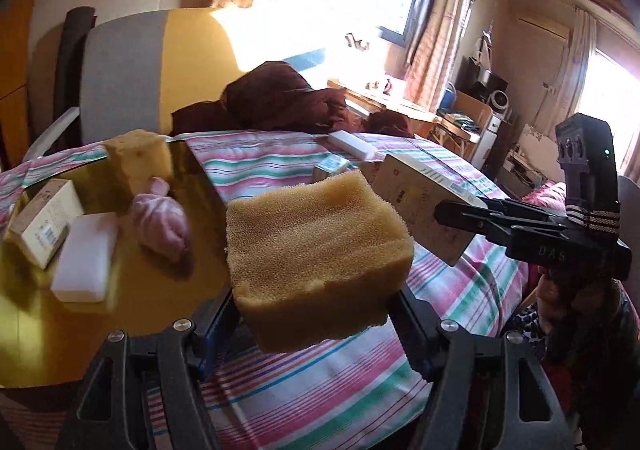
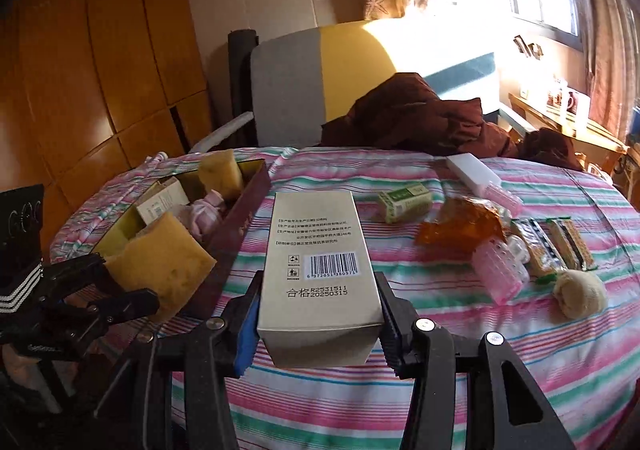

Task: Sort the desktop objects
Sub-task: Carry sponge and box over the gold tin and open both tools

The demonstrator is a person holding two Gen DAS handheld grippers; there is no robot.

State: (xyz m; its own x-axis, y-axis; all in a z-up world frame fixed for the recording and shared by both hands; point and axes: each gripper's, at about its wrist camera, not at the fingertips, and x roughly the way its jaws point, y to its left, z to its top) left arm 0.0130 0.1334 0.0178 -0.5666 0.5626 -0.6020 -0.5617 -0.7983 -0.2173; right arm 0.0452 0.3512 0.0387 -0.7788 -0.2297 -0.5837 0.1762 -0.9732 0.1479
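A: Your left gripper? What's in it?

B: Clamped on a yellow sponge, lifted off the striped tablecloth, just right of the gold tray. The right wrist view shows the same sponge beside the tray's dark red wall.

A: And your right gripper?

B: Closed on a beige carton, barcode side up, held above the cloth near the tray's right wall.

A: What's in the tray already?

B: A second sponge at the far end, a pink cloth bundle, a white block, and a small cream box on the left.

A: Still loose on your table?

B: A green box, a white bar, an orange packet, a pink plastic case, snack packets, and a cream cloth ball. All well right of the tray.
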